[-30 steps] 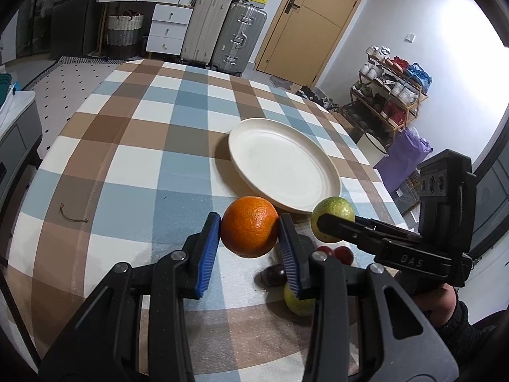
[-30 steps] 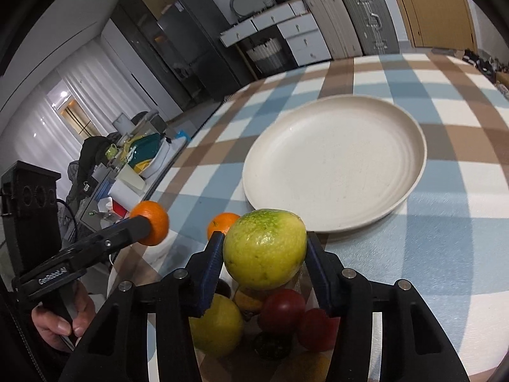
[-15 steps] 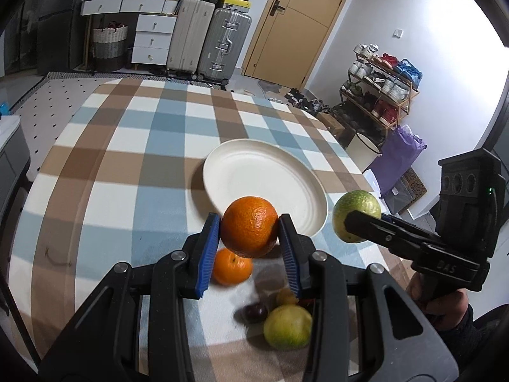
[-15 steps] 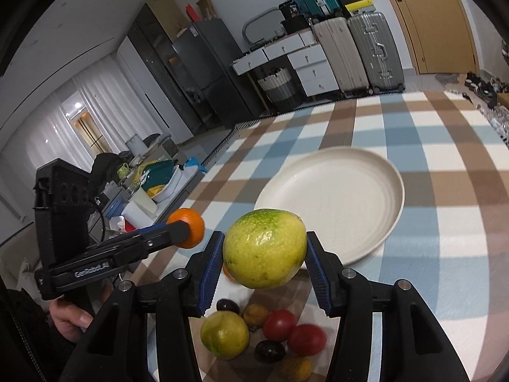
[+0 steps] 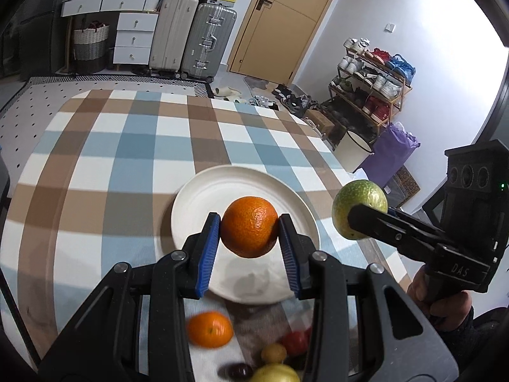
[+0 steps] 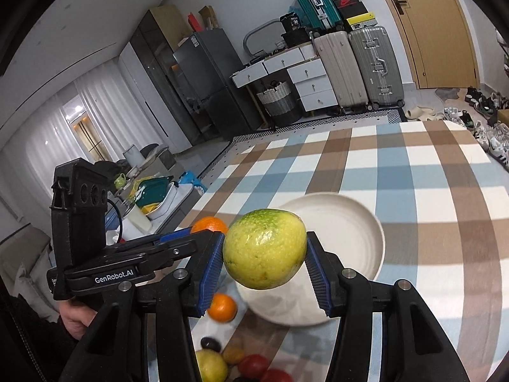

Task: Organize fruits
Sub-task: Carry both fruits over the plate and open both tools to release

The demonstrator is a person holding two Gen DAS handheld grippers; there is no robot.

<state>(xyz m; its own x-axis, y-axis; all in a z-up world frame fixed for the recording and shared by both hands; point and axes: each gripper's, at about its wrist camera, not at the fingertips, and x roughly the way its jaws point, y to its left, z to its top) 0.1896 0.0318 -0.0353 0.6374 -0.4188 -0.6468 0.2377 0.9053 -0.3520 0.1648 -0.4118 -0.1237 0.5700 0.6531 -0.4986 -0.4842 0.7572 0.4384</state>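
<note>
An orange sits clamped in the left gripper above the plate; the right gripper pinches a green-yellow fruit.

"GenRobot.AI" on the left gripper body; "DAS" on the right gripper body.

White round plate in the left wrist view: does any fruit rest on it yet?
No, the white round plate is bare; the large orange hangs above it, clamped in the left gripper.
</note>
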